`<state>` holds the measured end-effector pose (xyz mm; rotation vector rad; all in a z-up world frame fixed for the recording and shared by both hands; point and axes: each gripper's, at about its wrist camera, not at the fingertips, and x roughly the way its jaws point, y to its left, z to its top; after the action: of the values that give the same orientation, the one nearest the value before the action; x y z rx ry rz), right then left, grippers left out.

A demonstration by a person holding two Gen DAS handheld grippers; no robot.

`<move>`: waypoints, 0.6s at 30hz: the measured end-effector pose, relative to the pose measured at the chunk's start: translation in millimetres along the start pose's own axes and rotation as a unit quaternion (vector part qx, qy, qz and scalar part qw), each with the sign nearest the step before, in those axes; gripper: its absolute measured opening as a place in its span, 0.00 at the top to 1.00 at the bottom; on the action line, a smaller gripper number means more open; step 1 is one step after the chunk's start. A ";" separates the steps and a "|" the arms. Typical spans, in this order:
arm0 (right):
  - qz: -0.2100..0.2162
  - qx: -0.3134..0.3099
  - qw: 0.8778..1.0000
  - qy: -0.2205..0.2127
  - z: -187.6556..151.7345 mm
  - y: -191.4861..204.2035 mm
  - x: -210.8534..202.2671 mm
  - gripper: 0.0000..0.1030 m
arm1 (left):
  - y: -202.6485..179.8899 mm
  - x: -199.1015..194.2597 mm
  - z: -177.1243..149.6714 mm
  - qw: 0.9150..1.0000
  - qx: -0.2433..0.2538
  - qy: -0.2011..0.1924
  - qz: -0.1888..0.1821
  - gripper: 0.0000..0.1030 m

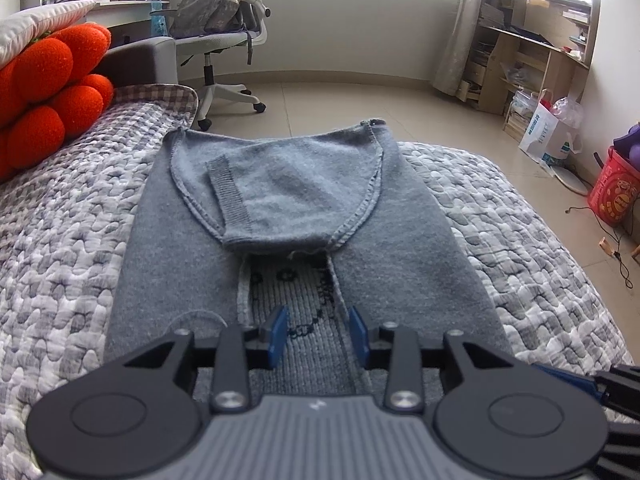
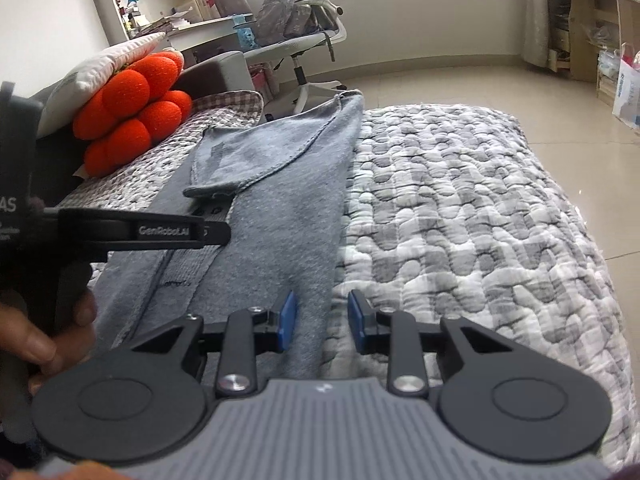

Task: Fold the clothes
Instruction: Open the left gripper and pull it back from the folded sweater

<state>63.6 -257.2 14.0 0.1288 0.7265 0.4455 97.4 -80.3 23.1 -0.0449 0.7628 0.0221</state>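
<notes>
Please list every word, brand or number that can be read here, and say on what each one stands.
"GenRobot.AI": on the black arm of the left gripper.
"AS": end of a cut-off word on that gripper's black body.
White paper bag: blue print, too small to read.
Red bucket: pattern, unreadable.

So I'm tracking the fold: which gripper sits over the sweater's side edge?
The right gripper: its fingers straddle the sweater edge beside the quilt. The left gripper hovers over the sweater's middle.

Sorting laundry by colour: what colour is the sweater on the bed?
Grey; the sweater shows best in the left wrist view.
</notes>
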 end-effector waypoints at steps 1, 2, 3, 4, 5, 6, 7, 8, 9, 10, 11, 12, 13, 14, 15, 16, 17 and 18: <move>-0.001 0.000 1.000 -0.001 0.6 -1.0 0.3 0.71 | 0.0 0.0 0.0 1.000 0.000 0.000 0.000 0.65; -0.004 0.000 1.000 -0.001 0.7 -1.5 0.3 0.72 | 0.1 -0.1 0.1 1.000 0.000 0.000 0.000 0.65; -0.007 0.000 1.000 -0.002 0.8 -1.9 0.2 0.72 | 0.2 -0.1 0.2 1.000 -0.001 0.000 0.000 0.65; -0.009 0.000 1.000 -0.003 0.9 -2.5 0.2 0.72 | 0.7 -0.1 0.5 1.000 -0.001 0.001 0.000 0.65; -0.007 0.003 1.000 -0.003 1.4 -3.9 -0.1 0.72 | 1.5 -0.1 0.9 1.000 -0.003 0.001 -0.001 0.63; -0.006 0.008 1.000 -0.003 1.6 -5.7 -0.7 0.72 | 3.0 0.1 1.5 1.000 -0.005 0.001 -0.001 0.62; -0.004 0.012 1.000 -0.003 1.8 -7.5 -1.3 0.72 | 5.0 0.0 2.1 1.000 -0.008 0.001 0.000 0.62; -0.004 0.014 1.000 -0.003 1.9 -8.5 -1.9 0.72 | 6.7 -0.7 2.7 1.000 -0.011 0.000 0.000 0.62; -0.004 0.014 1.000 -0.003 2.1 -8.7 -2.5 0.72 | 8.3 -1.5 3.3 1.000 -0.012 -0.002 -0.001 0.62; -0.004 0.014 1.000 -0.004 2.2 -9.0 -3.1 0.72 | 9.9 -2.4 3.9 1.000 -0.014 -0.004 -0.001 0.62; -0.005 0.014 1.000 -0.006 2.4 -9.0 -3.5 0.72 | 10.2 -3.2 4.4 1.000 -0.013 -0.006 0.000 0.62; -0.005 0.014 1.000 -0.007 2.5 -8.9 -3.8 0.72 | 10.0 -4.0 4.7 1.000 -0.011 -0.008 0.001 0.62; -0.005 0.016 1.000 -0.007 2.8 -9.0 -3.8 0.72 | 9.4 -4.1 4.6 1.000 -0.008 -0.009 0.002 0.59; -0.003 0.019 1.000 -0.008 3.2 -9.5 -3.8 0.71 | 8.8 -3.3 4.2 1.000 -0.005 -0.007 0.003 0.57; 0.000 0.023 1.000 -0.009 4.1 -11.1 -4.2 0.71 | 8.3 -2.1 3.7 1.000 -0.003 -0.005 0.003 0.57; 0.003 0.028 1.000 -0.011 5.1 -12.6 -4.6 0.71 | 8.2 -1.2 3.5 1.000 -0.003 -0.003 0.002 0.57; 0.005 0.031 0.999 -0.015 6.0 -13.5 -5.9 0.70 | 8.3 -0.4 3.3 1.000 -0.003 -0.001 0.001 0.57; 0.009 0.031 0.999 -0.024 7.2 -13.3 -8.6 0.69 | 8.4 0.4 3.1 1.000 -0.004 0.001 0.000 0.57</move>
<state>67.3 -272.7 21.1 0.2041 0.6923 0.4359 99.6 -71.8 24.8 -0.0519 0.7638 0.0243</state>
